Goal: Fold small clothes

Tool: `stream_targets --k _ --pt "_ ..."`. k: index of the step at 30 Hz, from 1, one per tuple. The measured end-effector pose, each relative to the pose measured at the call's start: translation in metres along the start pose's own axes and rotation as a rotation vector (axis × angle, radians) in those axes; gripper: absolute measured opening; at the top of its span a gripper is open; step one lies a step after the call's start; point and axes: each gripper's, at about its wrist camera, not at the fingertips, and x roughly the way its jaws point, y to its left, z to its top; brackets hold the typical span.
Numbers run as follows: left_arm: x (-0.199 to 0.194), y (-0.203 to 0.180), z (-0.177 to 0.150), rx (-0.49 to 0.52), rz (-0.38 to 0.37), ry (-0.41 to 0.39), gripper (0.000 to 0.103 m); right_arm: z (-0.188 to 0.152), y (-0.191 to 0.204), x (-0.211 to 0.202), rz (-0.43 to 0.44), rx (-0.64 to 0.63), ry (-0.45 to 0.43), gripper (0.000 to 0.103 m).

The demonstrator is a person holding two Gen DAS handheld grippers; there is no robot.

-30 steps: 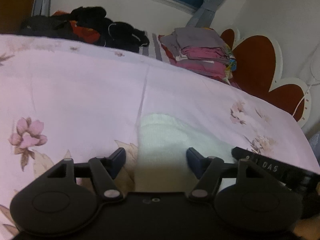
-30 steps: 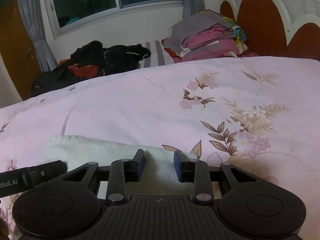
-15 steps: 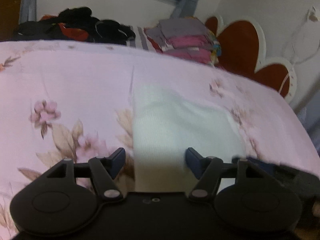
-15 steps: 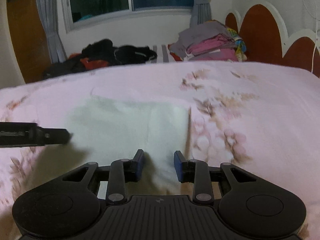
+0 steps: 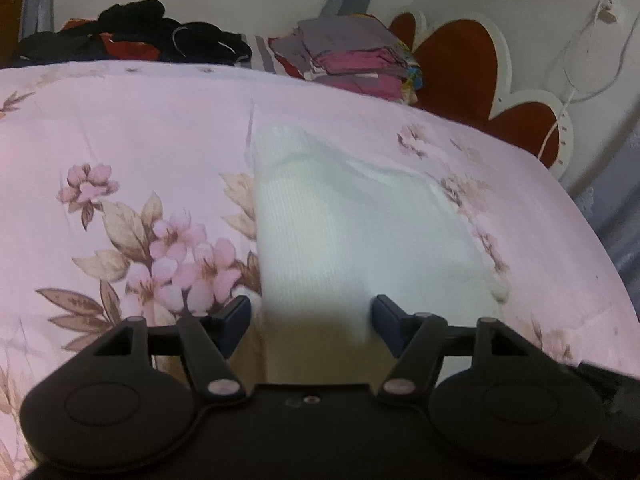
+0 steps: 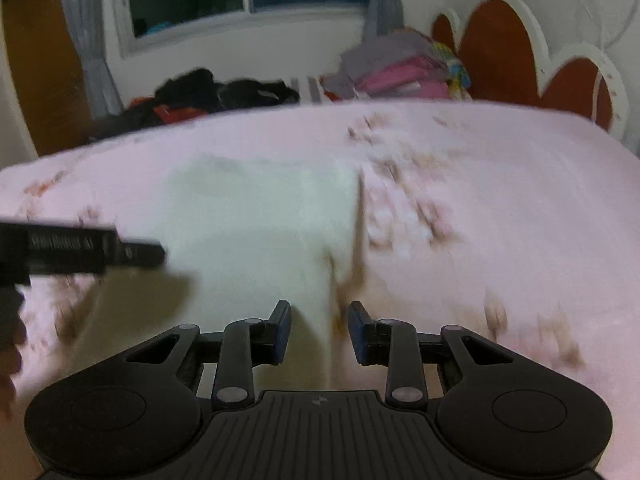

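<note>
Pink floral bed [image 5: 120, 120] carries white knit garment [image 5: 340, 220], long axis running away from left gripper [image 5: 312, 316], whose released jaws straddle its near edge; right gripper [image 6: 319, 330] jaws parted over garment's right edge, gripping nothing.

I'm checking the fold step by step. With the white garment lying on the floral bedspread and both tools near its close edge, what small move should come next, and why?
Probably lower both tools onto the near edge and close them. The white garment lies flat on the floral bedspread; the left tool and right tool stand open over that edge, gripping nothing, so a fold seems to need a hold first.
</note>
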Motion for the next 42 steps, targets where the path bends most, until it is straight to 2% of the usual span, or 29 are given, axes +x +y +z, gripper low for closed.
stream_targets --k 1,10,14,16,19,22,23,24,25,28,32,36,39,42 --pt "0.001 0.000 -0.002 0.002 -0.005 0.007 0.068 -0.007 0.000 0.002 -0.007 0.003 0.025 0.031" --pt "0.001 -0.002 -0.019 0.053 -0.034 0.032 0.069 -0.028 -0.009 -0.014 0.013 0.062 0.066 0.031" --pt "-0.004 0.003 -0.018 0.014 -0.047 0.049 0.069 -0.025 -0.015 -0.020 0.046 0.052 0.101 0.031" --pt "-0.010 0.007 -0.017 -0.027 -0.054 0.046 0.069 -0.019 -0.019 -0.025 0.076 0.059 0.090 0.031" --pt "-0.013 0.011 -0.010 -0.071 -0.047 0.028 0.072 0.000 -0.038 -0.021 0.153 0.189 0.024 0.032" --pt "-0.007 0.010 0.001 -0.081 -0.032 0.017 0.072 0.022 -0.055 0.001 0.228 0.295 0.021 0.034" --pt "-0.005 0.010 0.005 -0.086 -0.030 0.013 0.073 0.029 -0.059 0.009 0.242 0.317 0.023 0.043" --pt "-0.002 0.010 0.008 -0.092 -0.034 0.012 0.074 0.035 -0.062 0.015 0.242 0.329 0.019 0.069" --pt "0.001 0.009 0.010 -0.096 -0.035 0.015 0.074 0.040 -0.064 0.019 0.242 0.334 0.003 0.084" --pt "0.010 0.008 0.016 -0.099 -0.050 0.022 0.075 0.055 -0.068 0.030 0.262 0.319 -0.035 0.084" --pt "0.026 0.010 0.020 -0.129 -0.065 0.042 0.076 0.066 -0.069 0.057 0.305 0.327 0.000 0.084" --pt "0.033 0.010 0.020 -0.116 -0.086 0.039 0.072 0.064 -0.064 0.081 0.353 0.320 0.049 0.083" --pt "0.033 0.008 0.018 -0.089 -0.086 0.029 0.067 0.058 -0.057 0.084 0.384 0.286 0.026 0.083" --pt "0.033 0.006 0.019 -0.090 -0.081 0.028 0.060 0.060 -0.051 0.088 0.416 0.291 0.041 0.057"
